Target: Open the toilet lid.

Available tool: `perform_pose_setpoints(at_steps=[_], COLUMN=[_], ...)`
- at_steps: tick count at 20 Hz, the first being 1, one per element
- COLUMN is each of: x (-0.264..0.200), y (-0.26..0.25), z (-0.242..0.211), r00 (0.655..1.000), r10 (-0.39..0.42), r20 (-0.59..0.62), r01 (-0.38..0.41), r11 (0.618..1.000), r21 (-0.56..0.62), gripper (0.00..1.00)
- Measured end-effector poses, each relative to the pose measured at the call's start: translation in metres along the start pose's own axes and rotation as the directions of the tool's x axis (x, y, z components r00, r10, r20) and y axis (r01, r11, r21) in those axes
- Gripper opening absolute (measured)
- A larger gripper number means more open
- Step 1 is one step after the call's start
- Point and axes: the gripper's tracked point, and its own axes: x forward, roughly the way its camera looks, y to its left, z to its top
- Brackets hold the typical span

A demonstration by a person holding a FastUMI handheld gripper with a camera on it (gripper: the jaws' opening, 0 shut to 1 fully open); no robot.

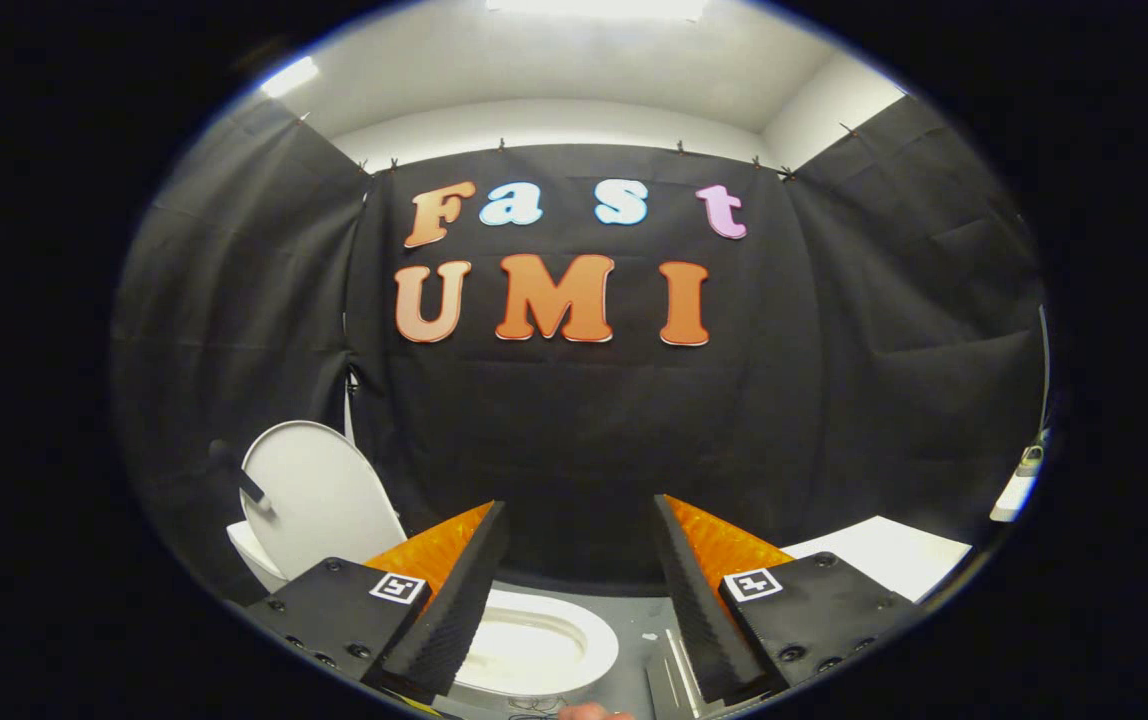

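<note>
The white oval plastic toilet lid (pixel 319 500) is seen standing raised, tilted back beyond and to the left of the claw (pixel 581 590), with a small dark handle-like piece (pixel 239 472) projecting from its left edge. The task is therefore judged to be done, or very nearly so: the lid is already up, and whether it rests fully against a support behind it cannot be told. Nothing further is thought to be required beyond the claw being drawn clear.

The claw's fingers are spread wide apart, and nothing is held between them; open air and the dark cloth wall (pixel 574 440) are seen through the gap. No contact with the lid is shown, which stands apart from the left finger.

The white ceramic toilet bowl with its oval seat (pixel 544 640) lies just below and between the fingers (partly hidden by the left one). Its interior appears pale and bare; whether water stands in it cannot be made out. A flat white surface (pixel 884 555) lies beyond the right finger, and its nature is not clear.
</note>
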Motion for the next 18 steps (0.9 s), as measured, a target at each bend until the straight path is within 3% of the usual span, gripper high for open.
perform_pose_setpoints(at_steps=[6, 12, 18], x=[-0.032, -0.044, -0.046], y=[-0.063, -0.086, -0.094], z=[-0.056, -0.079, -0.121], r00=[0.995, 0.991, 0.986], r10=[-0.091, -0.134, -0.158], r20=[-0.028, 0.009, -0.054], r01=[0.089, 0.134, 0.153], r11=[0.994, 0.987, 0.984], r21=[-0.058, -0.093, -0.087], gripper=[0.93, 0.93, 0.93])
